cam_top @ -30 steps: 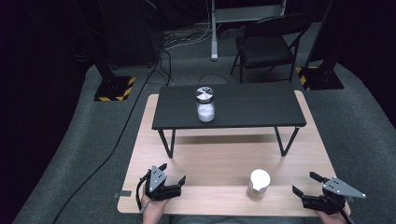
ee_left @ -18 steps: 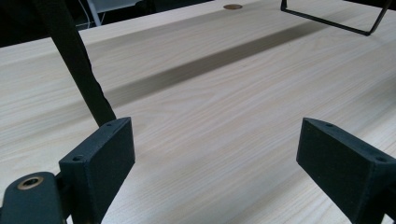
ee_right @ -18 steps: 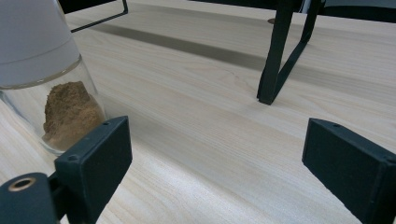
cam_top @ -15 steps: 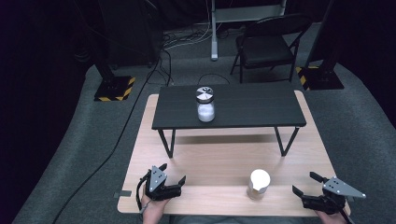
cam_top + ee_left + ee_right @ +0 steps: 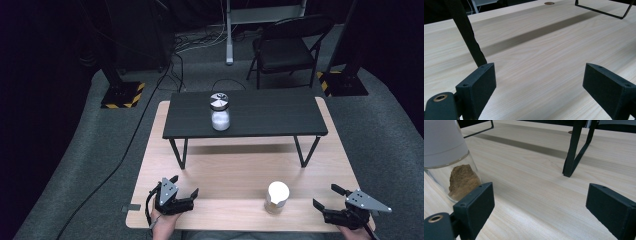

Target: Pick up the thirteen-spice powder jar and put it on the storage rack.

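Holding both grippers low over the near edge of my table (image 5: 235, 170) right now, nothing in either one. My left gripper (image 5: 186, 186) sits at the near left with its jaws spread wide; in the left gripper view there's just bare wood between them, plus one black leg of the stand (image 5: 465, 30) rising just past the left jaw. My right gripper (image 5: 327, 196) is at the near right corner, jaws equally wide apart and gripping nothing.

The jar (image 5: 276, 197) nearest to me stands upright on the wood between the two grippers, closer to the right one but not touching it. It's got a white cap and some brown powder at the bottom; in the right gripper view it sits just past the left jaw.

Farther out, the stand (image 5: 245, 114) spans the middle of the table, and a second jar (image 5: 220, 111) with white contents and a silvery lid stands on top of it.
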{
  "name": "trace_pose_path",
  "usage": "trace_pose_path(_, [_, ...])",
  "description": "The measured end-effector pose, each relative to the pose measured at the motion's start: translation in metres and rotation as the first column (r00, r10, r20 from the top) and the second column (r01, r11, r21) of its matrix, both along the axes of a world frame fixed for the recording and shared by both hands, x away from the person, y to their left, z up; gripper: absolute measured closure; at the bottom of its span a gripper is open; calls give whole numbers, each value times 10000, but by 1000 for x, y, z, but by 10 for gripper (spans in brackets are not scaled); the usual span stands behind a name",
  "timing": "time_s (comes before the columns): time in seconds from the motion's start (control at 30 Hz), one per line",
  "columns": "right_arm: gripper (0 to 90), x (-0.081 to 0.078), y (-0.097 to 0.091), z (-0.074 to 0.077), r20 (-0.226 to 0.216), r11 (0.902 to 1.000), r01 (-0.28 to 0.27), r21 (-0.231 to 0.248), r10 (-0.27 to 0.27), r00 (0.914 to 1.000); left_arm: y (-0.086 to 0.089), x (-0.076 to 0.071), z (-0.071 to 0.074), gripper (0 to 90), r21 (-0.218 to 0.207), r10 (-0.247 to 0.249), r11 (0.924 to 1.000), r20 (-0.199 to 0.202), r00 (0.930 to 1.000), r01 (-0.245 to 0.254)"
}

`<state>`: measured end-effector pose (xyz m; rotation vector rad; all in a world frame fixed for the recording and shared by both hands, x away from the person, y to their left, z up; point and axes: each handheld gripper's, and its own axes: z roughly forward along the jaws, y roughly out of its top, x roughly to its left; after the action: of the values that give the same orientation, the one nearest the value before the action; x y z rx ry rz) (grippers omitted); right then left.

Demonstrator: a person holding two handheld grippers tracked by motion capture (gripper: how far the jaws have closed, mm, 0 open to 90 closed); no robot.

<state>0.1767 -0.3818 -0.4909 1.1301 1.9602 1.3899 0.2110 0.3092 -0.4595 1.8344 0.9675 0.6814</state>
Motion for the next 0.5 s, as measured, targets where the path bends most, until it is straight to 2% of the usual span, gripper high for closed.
trace_pose_path(0.5, [60, 1, -2, -2, 301, 9985, -548, 70, 546, 9981, -1, 1, 0, 107, -7, -5, 10000, -36, 10000, 5])
